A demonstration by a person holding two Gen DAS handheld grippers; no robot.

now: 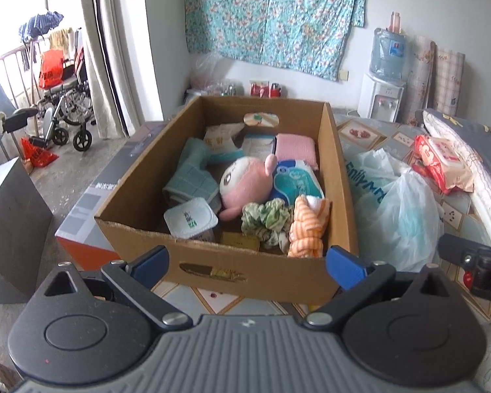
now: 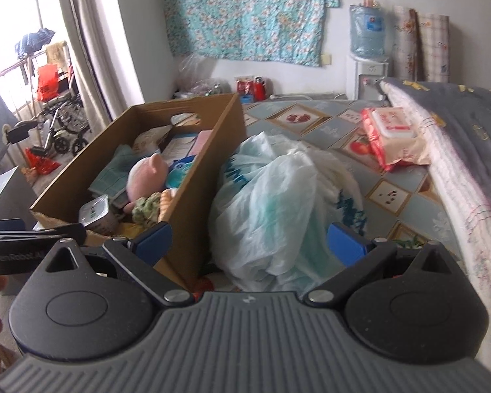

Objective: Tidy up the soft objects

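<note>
A cardboard box [image 1: 342, 177] [image 2: 196, 170] sits on the patterned mat, holding a pink plush toy [image 1: 245, 183] [image 2: 145, 177], a teal cloth [image 1: 193, 177], a pink towel [image 1: 294, 147], a green floral scrunchie [image 1: 266, 219], an orange striped cloth [image 1: 307, 229], a white foil-lidded cup [image 1: 190, 218] [image 2: 95, 213] and packets. My left gripper [image 1: 247, 262] stands open, nothing held, in front of the box's near wall. My right gripper [image 2: 248, 244] stands open, nothing held, just before a crumpled white plastic bag [image 2: 271, 203] [image 1: 396, 203] that lies right of the box.
A red wet-wipes pack [image 2: 392, 134] [image 1: 442, 163] lies by a folded quilt [image 2: 458, 150] on the right. A water dispenser [image 1: 381, 98] stands at the back wall, a wheelchair [image 1: 65, 111] at the left. A grey cabinet [image 1: 13, 229] stands near left.
</note>
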